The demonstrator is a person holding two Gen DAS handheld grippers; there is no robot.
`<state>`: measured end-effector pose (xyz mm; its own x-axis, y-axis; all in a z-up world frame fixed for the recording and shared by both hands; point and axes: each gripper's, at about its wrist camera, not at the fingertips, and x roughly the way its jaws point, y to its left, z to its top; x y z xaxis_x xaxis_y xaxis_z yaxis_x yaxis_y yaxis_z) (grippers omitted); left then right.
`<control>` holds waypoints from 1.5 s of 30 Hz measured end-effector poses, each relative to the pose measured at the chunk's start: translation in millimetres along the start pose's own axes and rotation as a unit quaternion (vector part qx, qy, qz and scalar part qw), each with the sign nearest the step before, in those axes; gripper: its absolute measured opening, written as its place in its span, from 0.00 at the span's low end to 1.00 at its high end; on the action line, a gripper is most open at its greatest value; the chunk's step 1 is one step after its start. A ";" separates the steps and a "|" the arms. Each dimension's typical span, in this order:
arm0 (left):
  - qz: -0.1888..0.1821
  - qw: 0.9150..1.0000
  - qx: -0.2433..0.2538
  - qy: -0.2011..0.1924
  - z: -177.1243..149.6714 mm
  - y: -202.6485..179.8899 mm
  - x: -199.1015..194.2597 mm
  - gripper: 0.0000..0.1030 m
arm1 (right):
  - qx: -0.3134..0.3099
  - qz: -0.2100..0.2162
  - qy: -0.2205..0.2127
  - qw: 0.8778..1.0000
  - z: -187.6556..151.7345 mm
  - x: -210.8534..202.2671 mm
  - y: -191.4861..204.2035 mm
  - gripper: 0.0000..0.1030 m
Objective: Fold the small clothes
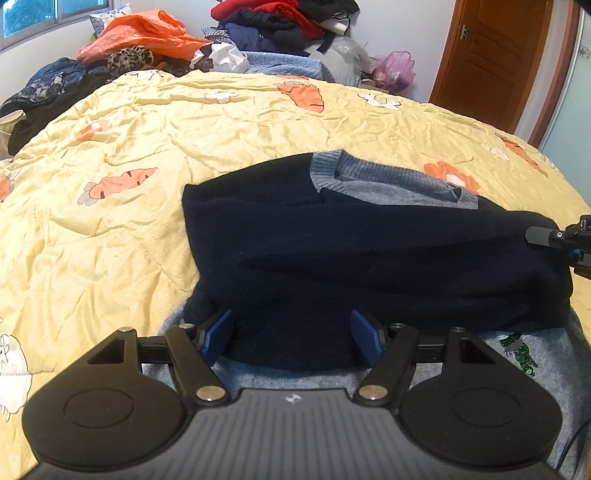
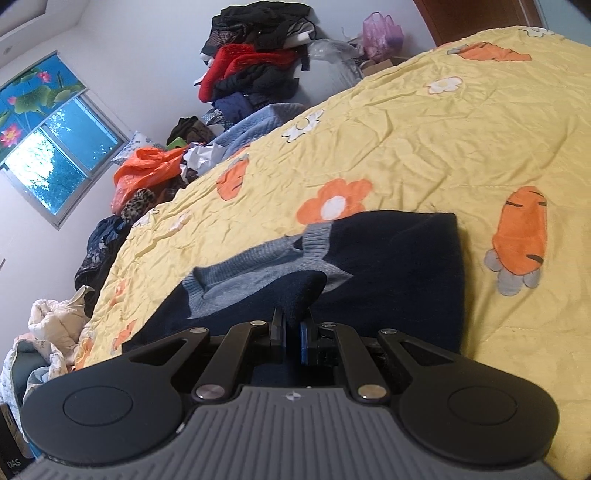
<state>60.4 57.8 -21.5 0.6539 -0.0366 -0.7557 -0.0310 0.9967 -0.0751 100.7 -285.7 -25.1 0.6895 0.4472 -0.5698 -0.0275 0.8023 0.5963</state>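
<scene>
A small dark navy sweater (image 1: 369,251) with a blue-grey ribbed collar (image 1: 388,177) lies partly folded on the yellow quilt (image 1: 184,129). Its grey lower part with a green sequin patch (image 1: 519,352) shows beneath the navy fold. My left gripper (image 1: 293,338) is open, its blue pads on either side of the navy fold's near edge. My right gripper (image 2: 292,334) is shut on a pinched ridge of the navy sweater (image 2: 388,280) just below the collar (image 2: 258,262). The right gripper also shows in the left wrist view (image 1: 561,240) at the sweater's right edge.
A pile of clothes (image 1: 280,22) and an orange plastic bag (image 1: 147,33) sit beyond the bed's far edge. Dark garments (image 1: 55,85) lie at the far left. A wooden door (image 1: 495,55) stands at the back right. A window (image 2: 55,158) is on the left wall.
</scene>
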 end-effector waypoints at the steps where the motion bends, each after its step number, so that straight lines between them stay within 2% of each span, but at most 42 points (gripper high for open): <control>1: 0.001 1.000 0.001 0.001 -0.5 -0.3 0.2 0.68 | 0.000 -0.002 0.000 1.000 -0.5 0.3 -0.6 0.16; 6: 0.006 1.000 0.009 0.003 -0.2 -1.9 1.3 0.68 | -0.001 -0.021 0.008 1.000 0.2 5.0 -5.0 0.19; 8: 0.009 1.000 0.010 0.004 -0.3 -2.6 1.8 0.68 | 0.001 -0.065 -0.011 0.998 1.7 1.1 -8.8 0.28; 10: 0.009 1.000 0.010 0.003 -0.8 -1.9 0.9 0.68 | 0.001 -0.109 -0.048 0.993 4.0 -9.9 -12.7 0.28; 11: 0.009 1.000 0.011 0.003 -1.0 -2.2 0.9 0.68 | 0.004 -0.116 -0.063 0.991 4.9 -16.2 -13.6 0.28; 14: 0.012 1.000 0.014 0.003 -0.5 -4.4 3.1 0.68 | -0.028 -0.080 -0.067 0.994 4.3 -25.0 -3.9 0.28; 19: 0.013 1.000 0.013 0.007 -1.1 -8.5 6.2 0.68 | -0.093 -0.027 0.010 0.995 -15.0 -4.0 23.9 0.32; 21: 0.014 1.000 0.019 0.009 -2.6 -9.6 6.7 0.68 | -0.110 -0.067 0.037 0.991 -22.6 10.0 26.0 0.40; 23: 0.016 1.000 0.023 0.010 -3.6 -9.7 7.1 0.68 | -0.131 -0.111 0.044 0.984 -29.7 17.4 24.6 0.40; 27: 0.015 1.000 0.021 0.011 -3.8 -7.7 7.7 0.68 | -0.144 -0.104 0.023 0.984 -31.5 3.0 32.9 0.41; 29: 0.015 1.000 0.019 0.011 -3.2 -7.9 8.4 0.68 | -0.160 -0.107 0.014 0.981 -33.0 -0.1 38.7 0.46; 31: 0.015 1.000 0.019 0.012 -4.1 -8.7 8.6 0.68 | -0.171 -0.116 0.026 0.978 -35.3 6.4 38.7 0.52; 33: 0.015 1.000 0.021 0.012 -5.2 -9.8 8.1 0.68 | -0.167 -0.128 0.043 0.977 -38.4 14.6 33.2 0.52; 39: 0.013 1.000 0.025 0.009 -8.9 -9.6 1.4 0.68 | -0.161 -0.120 0.001 0.980 -46.4 -9.4 40.3 0.53; 45: 0.005 1.000 0.014 0.000 -14.8 -9.1 -14.2 0.68 | -0.154 -0.122 -0.042 0.980 -62.2 -45.2 34.4 0.66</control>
<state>40.2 48.2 -19.7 0.6543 -0.0272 -0.7558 -0.0152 0.9987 -0.0491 23.5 -253.6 -14.0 0.7596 0.2027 -0.6180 -0.0618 0.9684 0.2417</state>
